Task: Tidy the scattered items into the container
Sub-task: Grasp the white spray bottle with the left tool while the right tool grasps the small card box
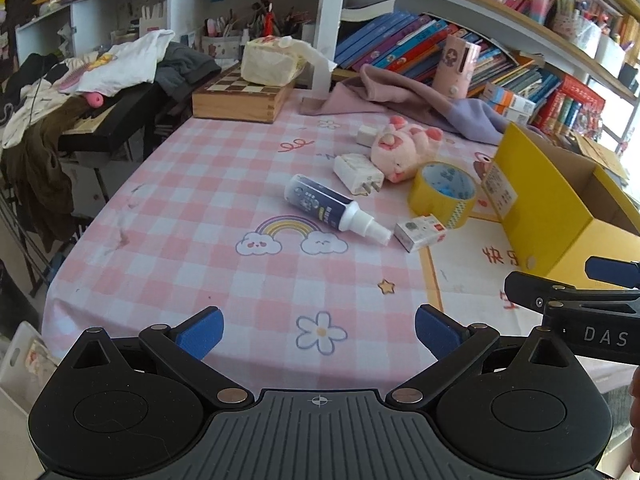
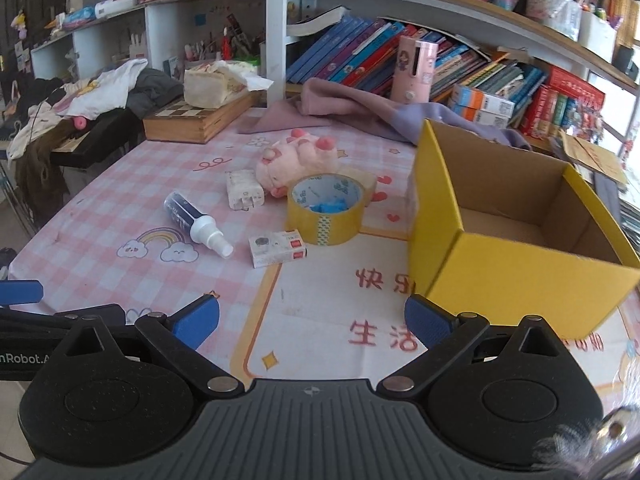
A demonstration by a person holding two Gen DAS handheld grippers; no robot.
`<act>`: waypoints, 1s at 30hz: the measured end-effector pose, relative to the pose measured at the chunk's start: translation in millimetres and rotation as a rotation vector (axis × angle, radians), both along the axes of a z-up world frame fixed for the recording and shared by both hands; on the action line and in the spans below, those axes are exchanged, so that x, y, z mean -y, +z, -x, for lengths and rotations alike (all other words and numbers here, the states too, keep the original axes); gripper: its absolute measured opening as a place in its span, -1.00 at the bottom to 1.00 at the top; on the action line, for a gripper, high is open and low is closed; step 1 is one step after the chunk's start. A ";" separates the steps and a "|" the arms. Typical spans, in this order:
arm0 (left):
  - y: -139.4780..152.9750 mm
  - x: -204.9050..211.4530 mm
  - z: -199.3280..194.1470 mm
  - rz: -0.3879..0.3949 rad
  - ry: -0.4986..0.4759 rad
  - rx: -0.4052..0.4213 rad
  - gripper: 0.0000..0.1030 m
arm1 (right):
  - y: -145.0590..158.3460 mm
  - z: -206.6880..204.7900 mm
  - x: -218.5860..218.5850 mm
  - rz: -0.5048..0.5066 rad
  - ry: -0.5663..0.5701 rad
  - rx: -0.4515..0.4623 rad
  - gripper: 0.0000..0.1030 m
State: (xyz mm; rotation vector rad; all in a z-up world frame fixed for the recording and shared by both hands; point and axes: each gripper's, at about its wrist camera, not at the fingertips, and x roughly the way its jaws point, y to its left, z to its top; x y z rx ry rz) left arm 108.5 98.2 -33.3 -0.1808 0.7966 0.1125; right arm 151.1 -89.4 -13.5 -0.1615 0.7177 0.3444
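- Yellow cardboard box (image 2: 520,240): stands upright with its top open on the right side of the table. Its brown interior shows no contents in the part visible from the right wrist view.
- Roll of yellow tape (image 2: 326,210): lies flat just left of the box, with something blue showing inside its core.
- Small white carton (image 2: 278,249): lies in front of the tape roll, close to it; whether the two touch cannot be determined.
- Spray bottle (image 2: 196,220): lies on its side left of the carton, white nozzle pointing toward the near edge and toward the carton.
- White charger plug (image 2: 244,190): lies behind the bottle, prongs facing the camera.
- Pink plush toy (image 2: 296,158): lies behind the tape roll, beside the plug. A second small white block (image 1: 366,134) sits behind the plush, seen in the left wrist view.
- Left gripper (image 1: 320,332): released, blue pads spread wide, nothing between them, above the near edge of the table, well apart from all items.
- Right gripper (image 2: 312,322): released, pads wide apart, empty, near the front corner of the box.
- Pink checked tablecloth (image 1: 200,208): covers the table.
- Background: wooden chess box (image 1: 240,98), purple cloth (image 1: 400,94) and bookshelves (image 2: 440,52).
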 end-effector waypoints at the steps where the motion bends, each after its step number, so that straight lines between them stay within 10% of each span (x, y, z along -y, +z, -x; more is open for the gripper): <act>1: -0.3 -0.1 -3.9 -0.001 0.006 -0.002 0.99 | -0.7 -5.1 -1.0 0.000 0.006 -0.005 0.95; 30: -19.4 -18.4 -145.4 0.112 0.154 -0.113 0.74 | -51.5 -123.3 -38.1 0.026 0.224 -0.165 0.62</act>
